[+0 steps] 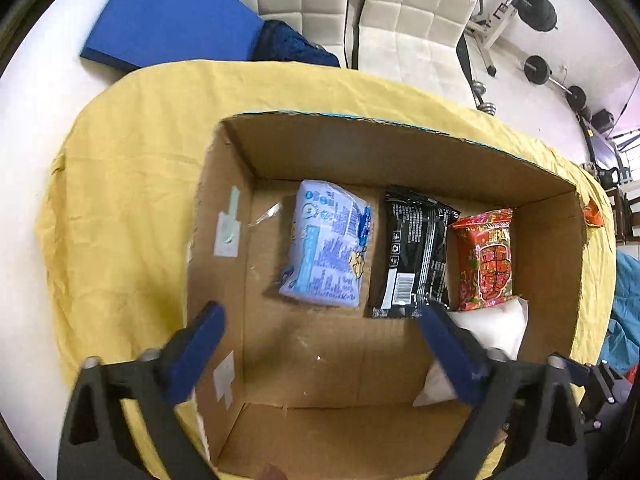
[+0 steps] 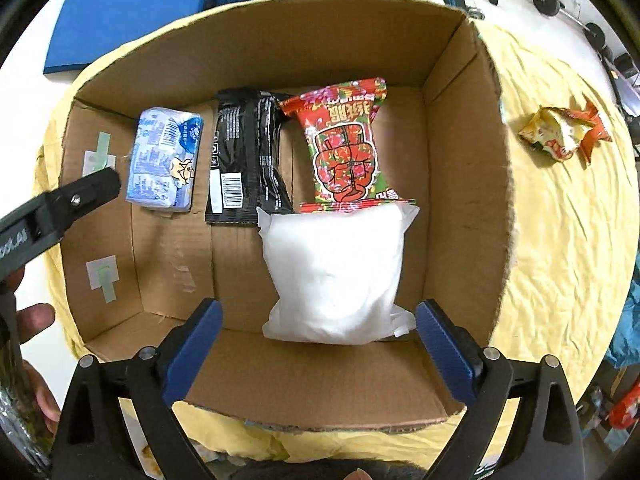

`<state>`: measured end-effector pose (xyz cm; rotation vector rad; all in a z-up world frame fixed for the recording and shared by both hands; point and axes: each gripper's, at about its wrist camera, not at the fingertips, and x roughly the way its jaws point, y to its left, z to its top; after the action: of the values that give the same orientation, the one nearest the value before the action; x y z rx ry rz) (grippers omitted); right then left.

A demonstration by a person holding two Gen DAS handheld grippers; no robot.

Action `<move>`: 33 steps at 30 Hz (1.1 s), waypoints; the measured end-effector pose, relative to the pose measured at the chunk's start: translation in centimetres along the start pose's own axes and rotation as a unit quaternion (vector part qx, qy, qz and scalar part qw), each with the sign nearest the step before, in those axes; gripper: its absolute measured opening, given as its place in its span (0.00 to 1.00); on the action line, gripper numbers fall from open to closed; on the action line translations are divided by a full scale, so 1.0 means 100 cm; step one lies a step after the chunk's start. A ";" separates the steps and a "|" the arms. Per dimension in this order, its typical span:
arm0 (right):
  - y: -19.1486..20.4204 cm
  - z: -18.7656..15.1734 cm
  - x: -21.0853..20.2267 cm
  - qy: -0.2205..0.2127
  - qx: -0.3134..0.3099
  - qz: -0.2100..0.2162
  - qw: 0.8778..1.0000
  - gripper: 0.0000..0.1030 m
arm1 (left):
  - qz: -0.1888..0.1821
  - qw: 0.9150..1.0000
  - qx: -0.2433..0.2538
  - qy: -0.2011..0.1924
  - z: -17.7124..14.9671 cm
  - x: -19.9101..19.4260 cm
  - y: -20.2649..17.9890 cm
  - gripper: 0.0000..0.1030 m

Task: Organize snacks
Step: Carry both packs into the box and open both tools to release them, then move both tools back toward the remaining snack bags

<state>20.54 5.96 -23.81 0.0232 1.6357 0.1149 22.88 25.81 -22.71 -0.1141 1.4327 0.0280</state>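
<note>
An open cardboard box [image 1: 224, 208] [image 2: 464, 168] stands on a yellow cloth. On its floor lie a pale blue packet [image 1: 326, 246] [image 2: 164, 160], a black packet [image 1: 412, 252] [image 2: 244, 156], a red patterned packet [image 1: 486, 260] [image 2: 346, 140] and a white pouch [image 1: 496, 324] [image 2: 336, 276]. My left gripper [image 1: 320, 316] hangs open above the box floor, holding nothing; its arm [image 2: 60, 204] shows at the left of the right wrist view. My right gripper [image 2: 318, 316] is open just above the near end of the white pouch, a finger on each side.
A crumpled yellow and orange snack packet [image 2: 560, 134] lies on the yellow cloth [image 1: 132, 184] [image 2: 568, 240] to the right of the box. Beyond the table stand white padded chairs [image 1: 416, 20], a blue board [image 1: 172, 12] and gym weights [image 1: 540, 68]. A hand [image 2: 36, 320] shows at the left.
</note>
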 end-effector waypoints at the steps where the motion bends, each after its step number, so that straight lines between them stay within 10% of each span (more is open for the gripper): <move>1: 0.000 -0.001 -0.003 -0.003 -0.001 -0.001 1.000 0.96 | -0.001 1.000 -0.001 -0.004 -0.001 -0.004 -0.001 1.00; 33: -0.019 -0.109 -0.095 -0.125 -0.041 0.012 0.991 0.96 | 0.010 0.993 0.013 -0.117 -0.114 -0.120 -0.050 1.00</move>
<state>10.39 2.63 -13.81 -0.0053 1.3793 0.1898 10.44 20.36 -12.04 -0.0733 1.1991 0.0379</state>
